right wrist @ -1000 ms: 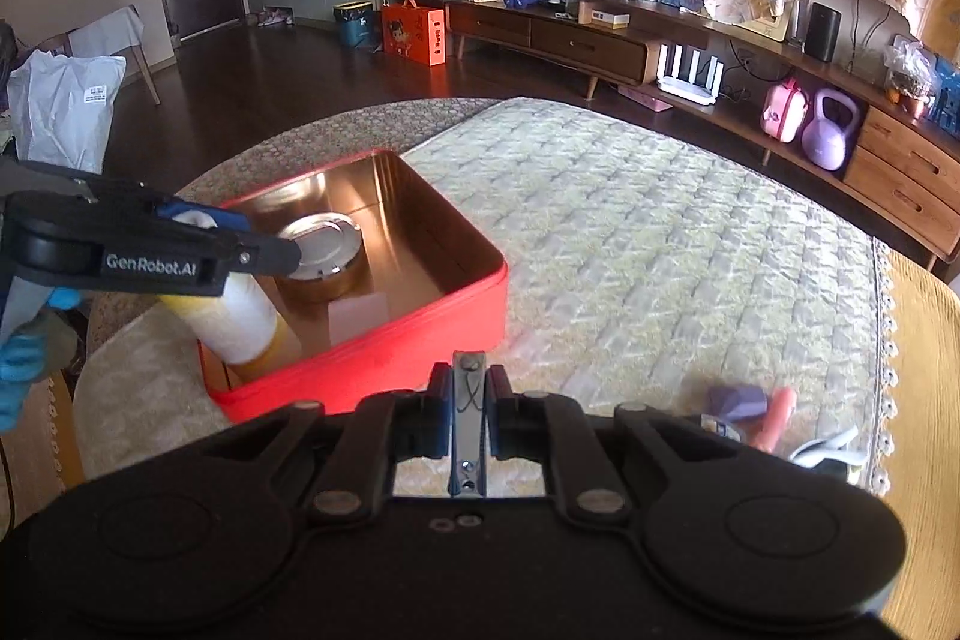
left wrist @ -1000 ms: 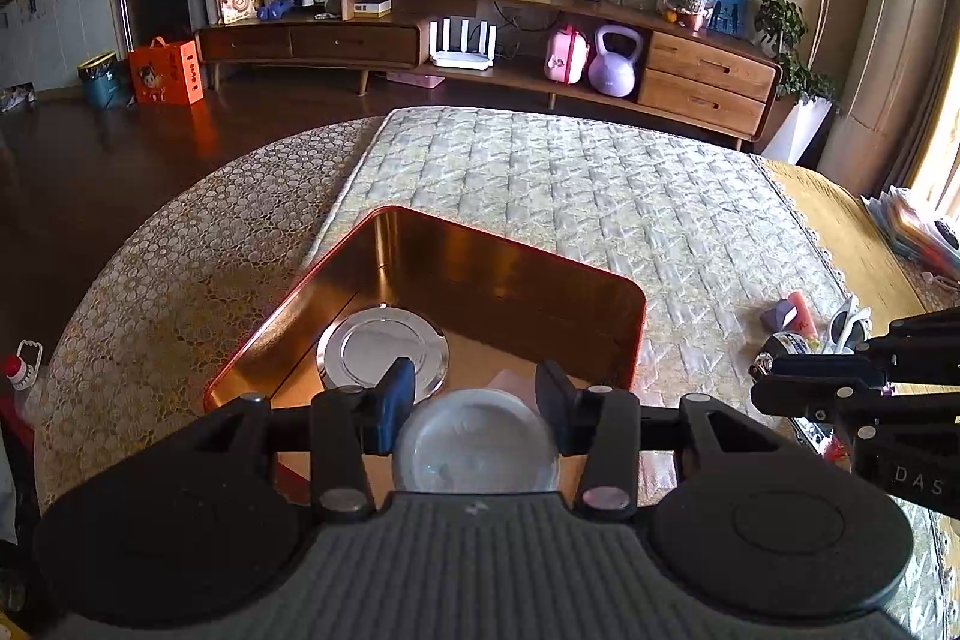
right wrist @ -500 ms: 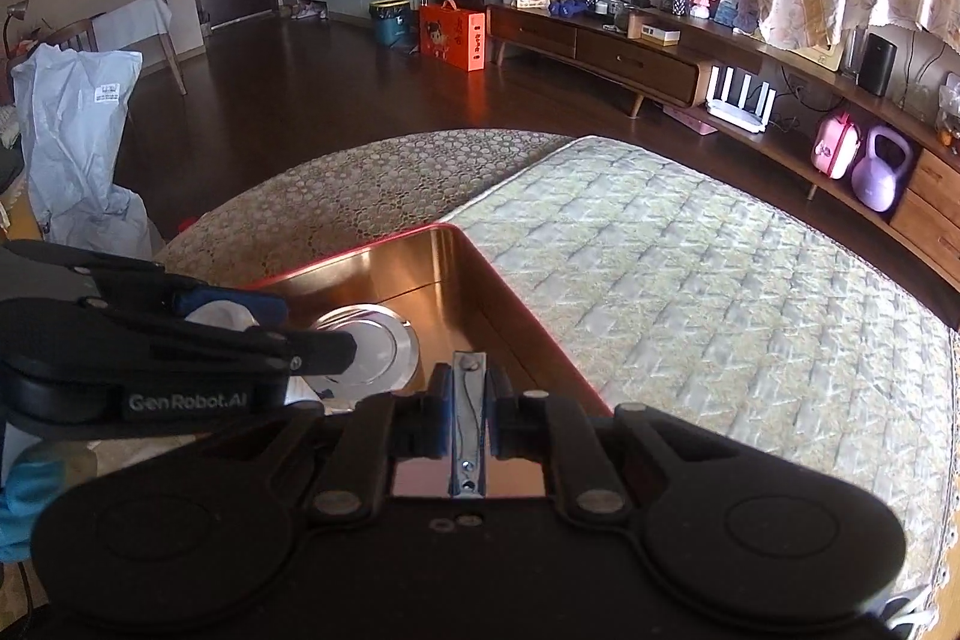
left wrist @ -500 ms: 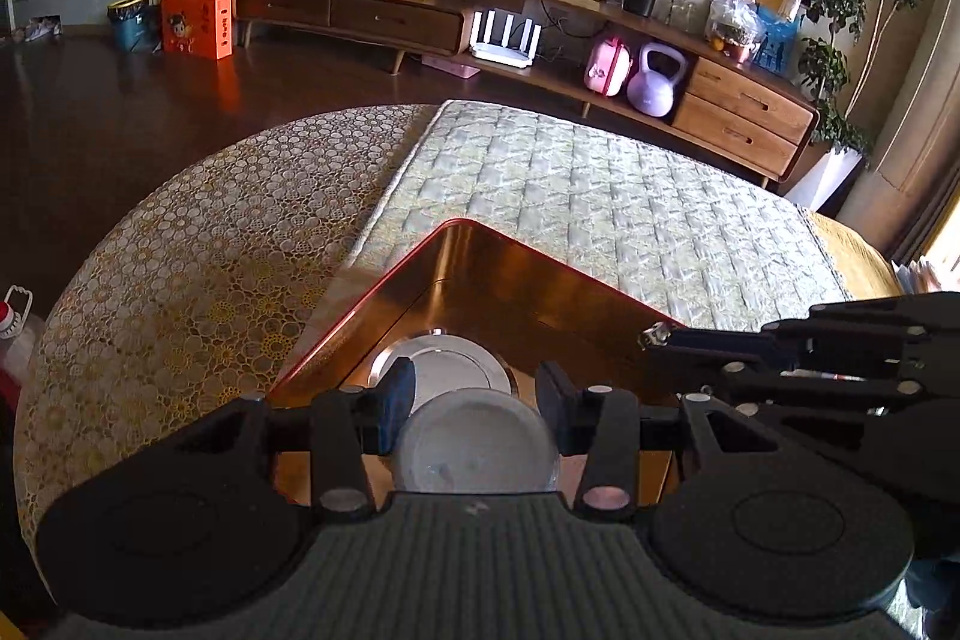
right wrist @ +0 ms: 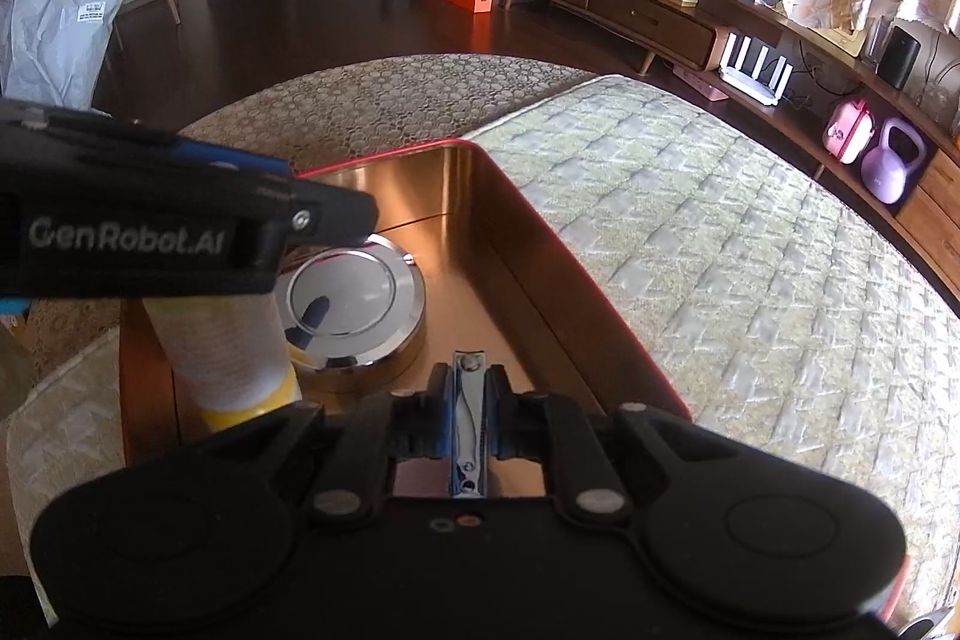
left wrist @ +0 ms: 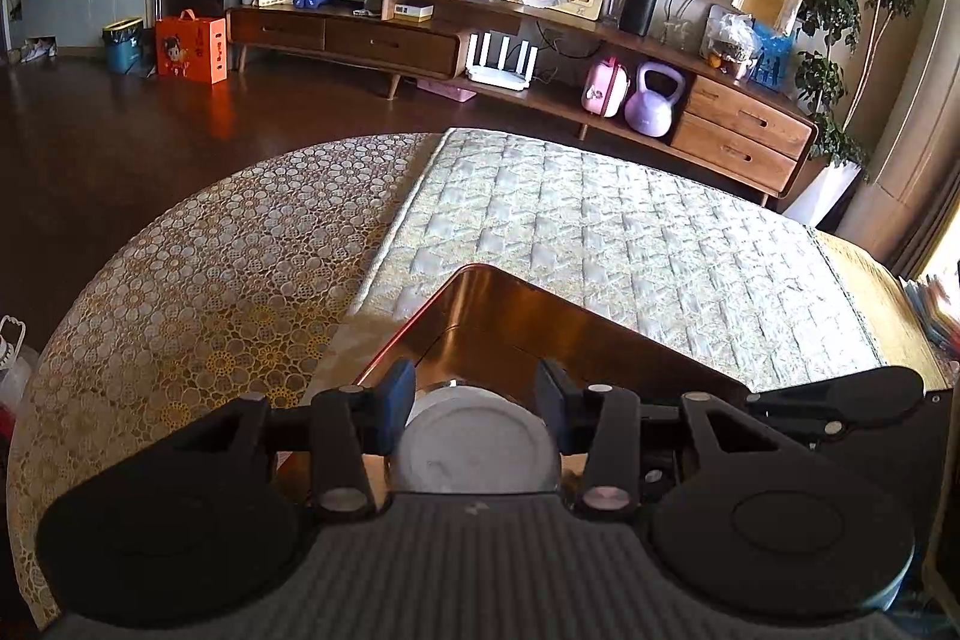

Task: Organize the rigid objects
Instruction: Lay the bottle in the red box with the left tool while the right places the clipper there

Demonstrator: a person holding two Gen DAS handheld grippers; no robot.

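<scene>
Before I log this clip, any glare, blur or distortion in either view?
Left wrist view: fisheye bends the wooden sideboard; sunlight glares on the red tin's copper inner wall. Right wrist view: the quilted cream mat looks slightly smeared; the round chrome lid mirrors a blue claw pad.

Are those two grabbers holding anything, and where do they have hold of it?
Yes. The left gripper pinches a white-and-yellow tube near its white end. The right gripper is shut on nail clippers, squeezing their flat sides, over the red tin.
</scene>
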